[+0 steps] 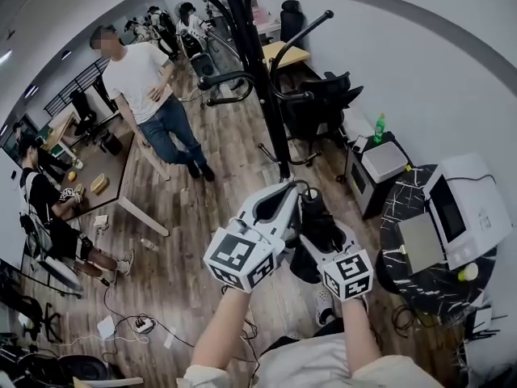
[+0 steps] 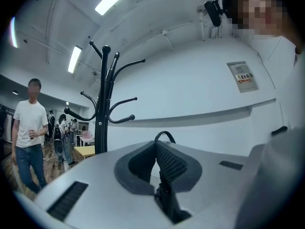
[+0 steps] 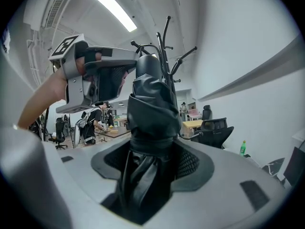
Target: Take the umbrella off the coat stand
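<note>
My right gripper (image 3: pixel 150 162) is shut on a black folded umbrella (image 3: pixel 150 106), which stands upright between its jaws. In the head view the umbrella (image 1: pixel 313 214) is a dark bundle ahead of my right gripper (image 1: pixel 323 229), apart from the black coat stand (image 1: pixel 260 63) further off. My left gripper (image 1: pixel 292 192) reaches in from the left beside the umbrella's top. Its jaws (image 2: pixel 159 152) are shut on a thin black strap loop (image 2: pixel 164 136) of the umbrella. The coat stand (image 2: pixel 101 104) rises behind, its hooks bare. The left gripper (image 3: pixel 97 75) also shows in the right gripper view.
A person in a white T-shirt (image 1: pixel 148 87) stands left of the stand, beside a desk (image 1: pixel 101 168) with a seated person (image 1: pixel 44 217). A black office chair (image 1: pixel 323 107) is right of the stand. A round dark table (image 1: pixel 404 208) with a printer (image 1: pixel 468 208) is at the right.
</note>
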A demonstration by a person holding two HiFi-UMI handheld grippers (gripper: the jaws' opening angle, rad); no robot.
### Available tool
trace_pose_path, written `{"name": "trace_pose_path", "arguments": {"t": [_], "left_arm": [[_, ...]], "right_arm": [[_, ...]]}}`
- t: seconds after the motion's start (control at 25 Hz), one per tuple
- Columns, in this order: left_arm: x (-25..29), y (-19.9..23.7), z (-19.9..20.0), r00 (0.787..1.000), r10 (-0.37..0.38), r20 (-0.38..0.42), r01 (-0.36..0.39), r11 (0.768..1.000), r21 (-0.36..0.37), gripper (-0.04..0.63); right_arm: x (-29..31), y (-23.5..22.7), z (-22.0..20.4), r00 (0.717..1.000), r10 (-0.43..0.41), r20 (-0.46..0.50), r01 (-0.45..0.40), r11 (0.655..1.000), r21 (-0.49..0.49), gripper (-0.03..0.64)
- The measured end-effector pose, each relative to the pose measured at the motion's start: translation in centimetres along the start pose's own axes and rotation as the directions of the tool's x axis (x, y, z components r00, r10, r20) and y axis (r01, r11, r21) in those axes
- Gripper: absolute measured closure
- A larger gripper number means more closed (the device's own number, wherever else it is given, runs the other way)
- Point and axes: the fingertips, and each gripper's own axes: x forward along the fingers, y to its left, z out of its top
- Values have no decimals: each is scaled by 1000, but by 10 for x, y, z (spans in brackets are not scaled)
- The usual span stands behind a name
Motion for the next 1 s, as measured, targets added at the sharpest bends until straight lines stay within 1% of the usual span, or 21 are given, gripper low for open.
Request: {"name": "trace_pose_path", "arguments": {"t": [0.2, 0.36, 0.52, 0.72, 1.0], "left_arm": [[-15, -15, -2, 1000, -17, 6, 17, 1000, -9, 572], [-33, -21, -5, 1000, -4, 17, 5, 1000, -20, 572], [-42, -31, -13, 1000, -8, 10, 8, 1000, -19, 572], [-55, -40, -19, 1000, 9, 11, -9, 1000, -29, 572], [-67, -45, -26, 1000, 15, 1, -14, 999, -33, 572]], "right_arm": [[-17, 15, -7, 1000, -14, -2, 14, 1000, 11, 345], [-27, 30, -14, 1000, -3, -7, 3, 1000, -3, 345], [-37, 38, -22, 1000, -6, -5, 6, 1000, 4, 345], [-47, 49, -34, 1000, 8, -15, -8, 1000, 10, 345], [-50, 62, -41, 999, 35, -9, -35, 999, 23, 345]]}}
